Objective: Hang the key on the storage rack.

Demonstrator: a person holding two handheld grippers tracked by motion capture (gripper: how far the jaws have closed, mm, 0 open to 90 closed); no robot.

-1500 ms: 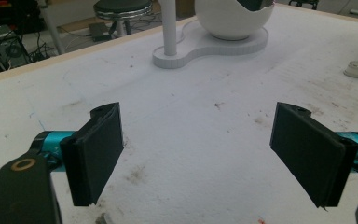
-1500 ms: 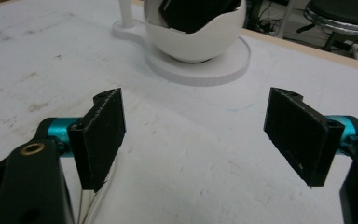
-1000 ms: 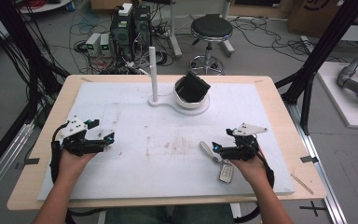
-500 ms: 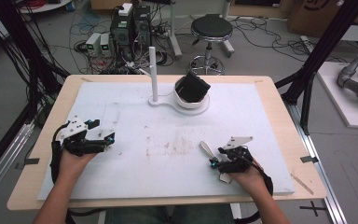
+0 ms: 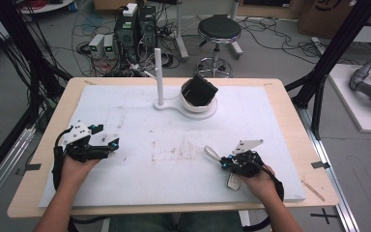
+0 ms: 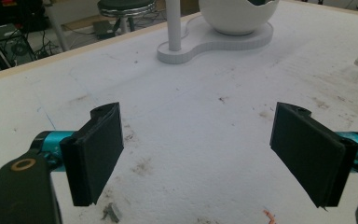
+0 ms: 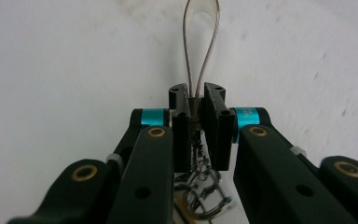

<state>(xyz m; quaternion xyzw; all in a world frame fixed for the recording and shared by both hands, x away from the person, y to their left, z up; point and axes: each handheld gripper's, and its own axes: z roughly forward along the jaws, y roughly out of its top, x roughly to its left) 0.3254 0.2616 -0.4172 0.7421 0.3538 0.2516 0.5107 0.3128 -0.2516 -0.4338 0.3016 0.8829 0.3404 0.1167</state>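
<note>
Right gripper view shows the right hand-held gripper (image 7: 196, 100) closed on a key-ring strap (image 7: 200, 42), pinching it where the pale loop meets the metal chain (image 7: 200, 186) that dangles below the jaws. From the high view, the car key fob (image 5: 233, 181) lies on the white surface (image 5: 140, 188) just under that hand, with the strap pointing toward the table's middle. To do this well, I judge the grip should stay firm near the chain and lift slowly, so the fob does not swing. The left hand-held gripper (image 6: 198, 154) rests with jaws wide apart, holding nothing. At the far side, a white bowl on a stand (image 5: 193, 104) holds a dark, angular object (image 5: 203, 90) that I cannot identify.
</note>
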